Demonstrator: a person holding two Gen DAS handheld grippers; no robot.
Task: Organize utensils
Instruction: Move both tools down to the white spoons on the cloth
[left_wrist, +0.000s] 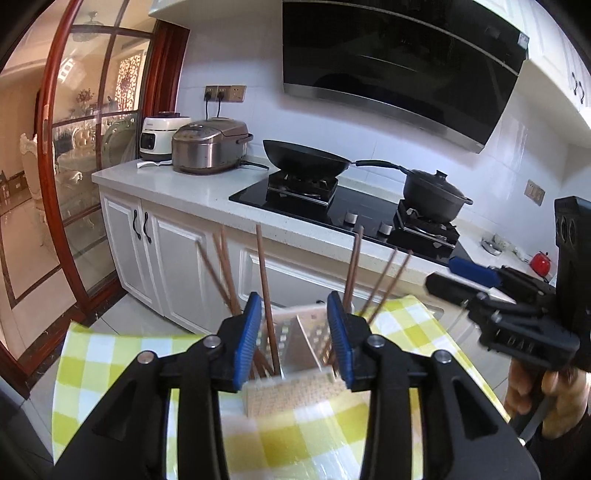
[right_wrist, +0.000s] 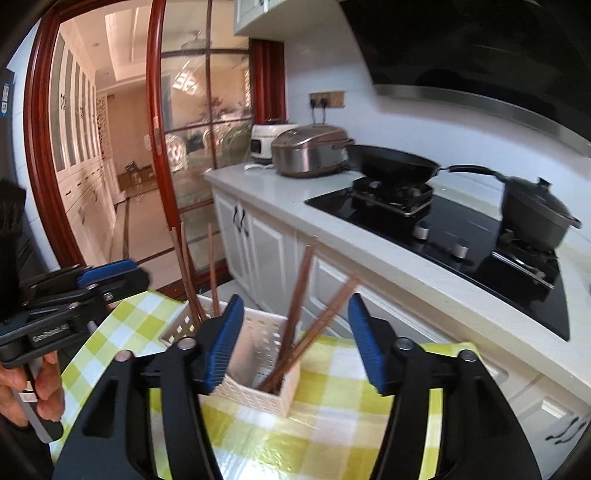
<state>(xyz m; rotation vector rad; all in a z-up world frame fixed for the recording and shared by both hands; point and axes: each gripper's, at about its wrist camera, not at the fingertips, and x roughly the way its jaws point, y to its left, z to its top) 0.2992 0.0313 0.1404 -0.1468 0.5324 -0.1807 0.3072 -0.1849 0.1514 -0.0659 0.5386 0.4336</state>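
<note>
A white perforated basket (left_wrist: 295, 395) (right_wrist: 258, 373) stands on the yellow-and-white checked tablecloth (left_wrist: 110, 354) (right_wrist: 332, 413). Several brown chopsticks (left_wrist: 266, 295) (right_wrist: 295, 317) lean upright in its compartments. My left gripper (left_wrist: 295, 339) hovers just before the basket, jaws open; one chopstick shows in the gap, but the pads (left_wrist: 251, 332) do not press it. My right gripper (right_wrist: 295, 343) is open wider over the basket's right compartment, holding nothing. Each gripper also shows at the edge of the other's view: the right gripper (left_wrist: 456, 277) and the left gripper (right_wrist: 122, 280), each in a person's hand.
Beyond the table runs a white counter (left_wrist: 177, 184) with two rice cookers (left_wrist: 210, 147), a black hob, a wok (left_wrist: 306, 157) and a lidded pot (left_wrist: 432, 192). White cabinets stand below. A red-framed glass door (left_wrist: 85, 147) is at the left. The table's far edge lies just behind the basket.
</note>
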